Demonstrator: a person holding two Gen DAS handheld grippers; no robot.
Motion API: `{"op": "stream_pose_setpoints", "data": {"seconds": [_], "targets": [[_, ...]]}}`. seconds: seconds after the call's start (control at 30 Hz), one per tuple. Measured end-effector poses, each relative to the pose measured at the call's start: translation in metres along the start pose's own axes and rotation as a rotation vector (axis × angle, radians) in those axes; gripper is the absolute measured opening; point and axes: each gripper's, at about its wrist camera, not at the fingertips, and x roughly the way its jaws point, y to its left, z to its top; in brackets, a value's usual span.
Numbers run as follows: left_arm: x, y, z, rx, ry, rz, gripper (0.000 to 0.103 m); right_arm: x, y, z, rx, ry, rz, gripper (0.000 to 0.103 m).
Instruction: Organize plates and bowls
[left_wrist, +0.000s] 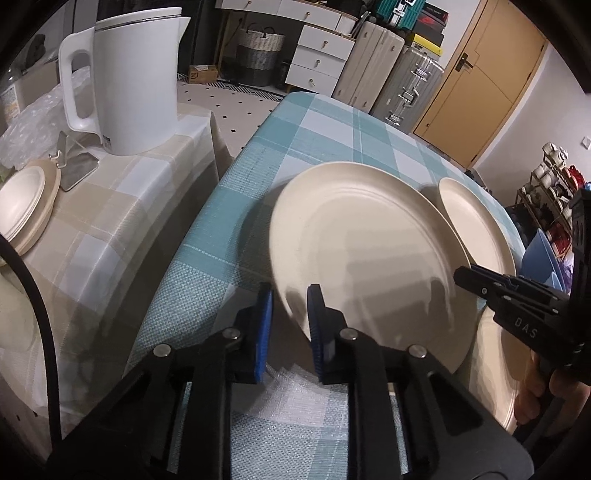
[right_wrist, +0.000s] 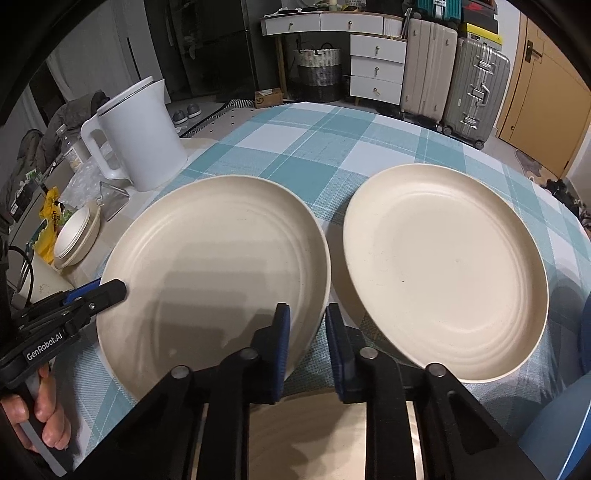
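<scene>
Far left, the side counter (left_wrist: 122, 206) is crowded: a white kettle (right_wrist: 144, 136) and a stack of cream dishes (right_wrist: 75, 236) sit right by the gap, so you've got no slack that way. Your left tongs (left_wrist: 290, 291) are pinched shut on the left rim of the left plate (right_wrist: 214, 266), which lies on the teal checked counter (right_wrist: 314, 147) with that rim near the counter's left edge. Your right tongs (right_wrist: 307, 308) are closed down too, biting the same plate's near right rim, with one pad in the narrow strip between the two plates. The right plate (right_wrist: 443, 273) sits just beside it, almost rim to rim, so sideways room there is tight. Beyond both plates the cloth is bare to the far edge. On the right, the counter edge comes up close behind the right plate.
</scene>
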Motion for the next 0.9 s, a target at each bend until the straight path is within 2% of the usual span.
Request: {"op": "stream_pose_setpoints", "data": {"seconds": [0.53, 0.9], "targets": [[0.001, 0.001, 0.0, 0.01, 0.0, 0.014, 0.015, -0.003, 0.004, -0.002, -0.02, -0.015, -0.02, 0.017], [-0.013, -0.001, 0.002, 0.016, -0.035, 0.023, 0.015, -0.009, 0.008, -0.004, -0.032, -0.035, -0.017, 0.017]]}}
